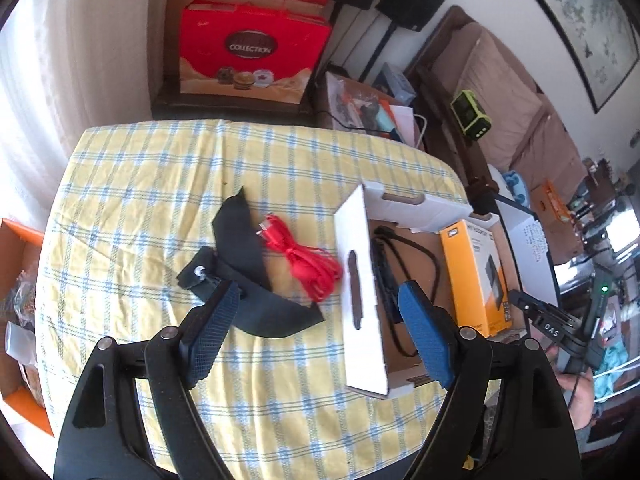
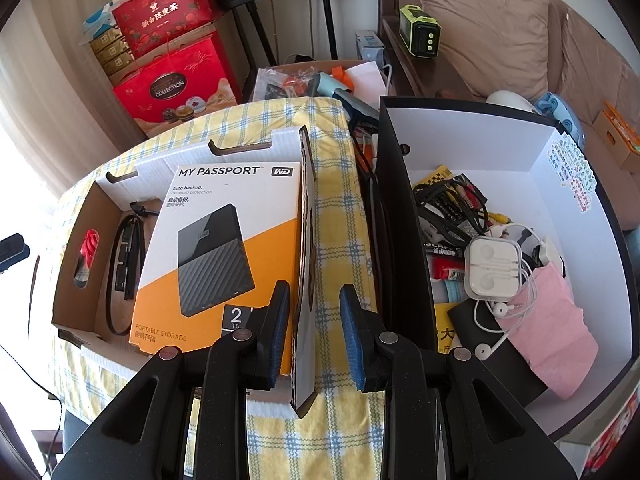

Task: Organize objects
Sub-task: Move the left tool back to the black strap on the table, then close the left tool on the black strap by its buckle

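1. Your left gripper hangs with its jaws spread wide and nothing between them, above the checked tablecloth, just beside the white wall of the cardboard tray.
2. Your right gripper straddles the tray's right-hand wall; the pads look parted from the card on both sides, so this reads as a loose hold or none at all.
3. Already in the tray: a black cable and the orange-and-white hard-drive box. Not yet sorted, toward the table's middle: a red cable bundle and a black strap.
4. Risk: the strap lies close under your left finger; a careless sweep toward the red cable could drag it along.
5. Risk: the red cable lies right against the tray wall, so a wide-open reach may knock the wall and shift the tray unless your right gripper steadies it.
6. Room: the cloth is open toward the far and left edges; the right edge is hemmed in by the dark bin of clutter.
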Demonstrator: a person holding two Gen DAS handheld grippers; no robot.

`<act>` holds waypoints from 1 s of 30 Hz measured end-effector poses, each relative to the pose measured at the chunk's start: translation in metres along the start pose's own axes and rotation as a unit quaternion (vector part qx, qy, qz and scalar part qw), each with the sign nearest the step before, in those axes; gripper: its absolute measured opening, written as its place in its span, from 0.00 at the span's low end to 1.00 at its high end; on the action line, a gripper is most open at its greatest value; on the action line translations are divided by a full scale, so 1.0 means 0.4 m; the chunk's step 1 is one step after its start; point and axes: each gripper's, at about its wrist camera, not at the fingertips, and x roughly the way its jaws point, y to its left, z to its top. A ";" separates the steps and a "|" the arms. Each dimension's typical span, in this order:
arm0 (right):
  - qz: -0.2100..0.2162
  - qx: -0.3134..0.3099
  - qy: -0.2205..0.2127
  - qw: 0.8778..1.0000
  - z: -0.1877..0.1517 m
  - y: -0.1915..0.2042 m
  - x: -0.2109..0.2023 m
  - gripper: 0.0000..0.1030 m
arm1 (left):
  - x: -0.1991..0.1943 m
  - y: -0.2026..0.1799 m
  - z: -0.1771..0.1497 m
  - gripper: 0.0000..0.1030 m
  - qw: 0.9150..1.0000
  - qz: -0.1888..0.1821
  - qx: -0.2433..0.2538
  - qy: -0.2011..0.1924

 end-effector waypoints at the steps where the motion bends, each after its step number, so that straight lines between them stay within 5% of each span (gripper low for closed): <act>1: 0.000 0.000 0.000 1.000 0.000 0.000 0.000 0.25 | 0.002 0.022 0.000 0.78 1.000 0.004 -0.007 0.001; 11: 0.000 0.000 0.001 1.000 -0.003 -0.004 0.000 0.25 | 0.079 0.157 -0.024 0.78 0.997 0.025 -0.052 0.043; 20: -0.004 -0.003 0.001 1.000 -0.008 -0.012 0.002 0.25 | 0.137 0.205 -0.011 0.74 0.993 0.005 -0.096 0.067; 23: -0.004 -0.003 0.002 1.000 -0.007 -0.011 0.002 0.26 | 0.155 0.203 -0.008 0.65 0.993 0.009 -0.095 0.075; 28: -0.005 -0.003 0.002 1.000 -0.007 -0.011 0.002 0.26 | 0.172 0.209 -0.005 0.31 0.991 0.004 -0.106 0.080; 30: -0.004 -0.002 0.002 1.000 -0.008 -0.012 0.002 0.26 | 0.174 0.212 -0.002 0.26 0.991 0.006 -0.108 0.079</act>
